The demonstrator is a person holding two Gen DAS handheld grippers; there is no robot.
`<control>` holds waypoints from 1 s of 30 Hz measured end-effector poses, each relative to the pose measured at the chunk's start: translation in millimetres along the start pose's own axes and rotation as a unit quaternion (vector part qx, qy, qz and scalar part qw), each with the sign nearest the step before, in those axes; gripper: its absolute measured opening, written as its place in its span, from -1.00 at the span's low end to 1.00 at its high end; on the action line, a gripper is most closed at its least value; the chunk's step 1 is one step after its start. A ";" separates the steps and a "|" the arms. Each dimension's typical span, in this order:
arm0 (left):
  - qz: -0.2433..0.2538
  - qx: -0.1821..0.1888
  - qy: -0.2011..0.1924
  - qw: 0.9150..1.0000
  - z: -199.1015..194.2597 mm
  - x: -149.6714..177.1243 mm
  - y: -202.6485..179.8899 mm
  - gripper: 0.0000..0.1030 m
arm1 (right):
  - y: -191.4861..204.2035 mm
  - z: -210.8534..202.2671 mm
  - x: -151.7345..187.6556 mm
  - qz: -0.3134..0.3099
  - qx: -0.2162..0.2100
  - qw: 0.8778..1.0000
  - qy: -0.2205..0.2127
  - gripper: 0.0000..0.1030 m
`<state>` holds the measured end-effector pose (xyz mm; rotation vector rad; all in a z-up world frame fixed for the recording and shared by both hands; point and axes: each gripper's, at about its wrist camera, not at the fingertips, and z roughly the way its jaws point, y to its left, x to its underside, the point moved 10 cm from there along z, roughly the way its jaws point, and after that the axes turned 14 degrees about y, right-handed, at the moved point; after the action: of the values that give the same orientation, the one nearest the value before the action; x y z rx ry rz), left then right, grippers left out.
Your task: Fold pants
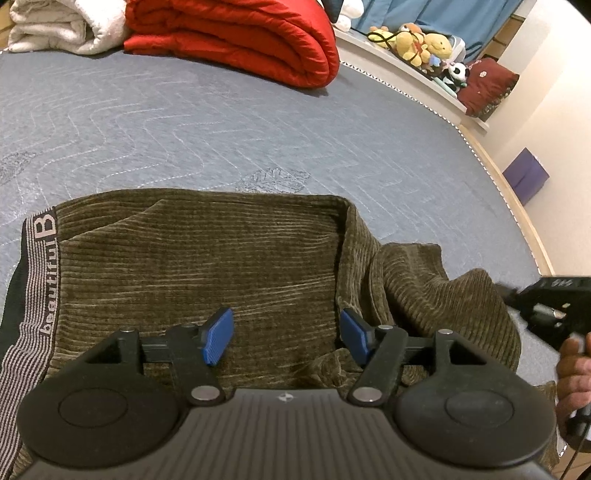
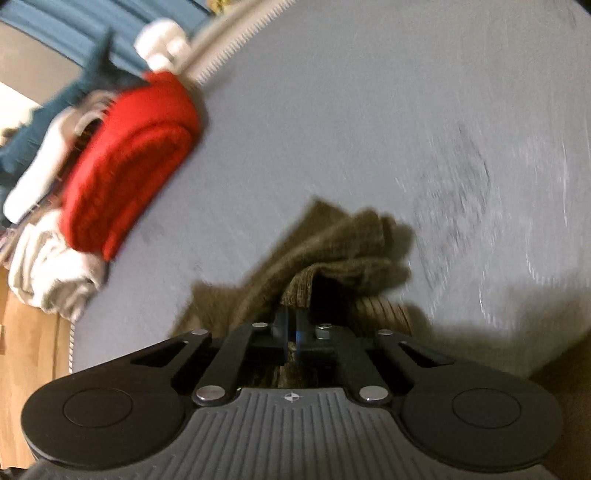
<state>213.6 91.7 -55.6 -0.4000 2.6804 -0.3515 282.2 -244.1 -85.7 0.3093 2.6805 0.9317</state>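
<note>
We see olive corduroy pants (image 1: 221, 258) lying on the grey quilted mattress (image 1: 184, 122), partly folded, striped waistband (image 1: 33, 295) at the left with "beautiful B" lettering. Our left gripper (image 1: 286, 336) hovers over the pants, blue pads (image 1: 218, 334) spread apart, nothing between them. The loose leg end bunches toward the right, where the right gripper (image 1: 550, 306) and the hand (image 1: 572, 373) holding it show at the frame edge. In the right wrist view, which is motion-blurred, our right gripper (image 2: 291, 332) has its fingers pinched together on a fold of the pants (image 2: 332, 254). Red folded duvet (image 1: 240, 40) and white blanket (image 1: 55, 26) sit at the far end, well apart from the pants. Plush toys (image 1: 424, 44) line a ledge.
</note>
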 end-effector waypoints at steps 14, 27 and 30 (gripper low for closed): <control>0.009 0.006 0.005 1.000 6.4 3.0 -14.2 0.37 | 8.6 -35.7 -6.4 -0.053 0.023 0.998 -0.023 -0.87; 0.018 0.008 0.002 1.000 2.4 3.3 -17.2 0.42 | -29.3 -6.1 10.4 0.098 -0.021 0.994 0.032 -0.24; 0.022 0.006 0.001 1.000 3.2 4.4 -19.3 0.42 | -22.8 8.8 11.3 0.102 -0.021 0.993 0.047 -0.25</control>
<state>215.4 71.7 -54.2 -0.3358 2.6836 -0.3559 272.1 -253.3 -108.9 0.5504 2.7483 1.0858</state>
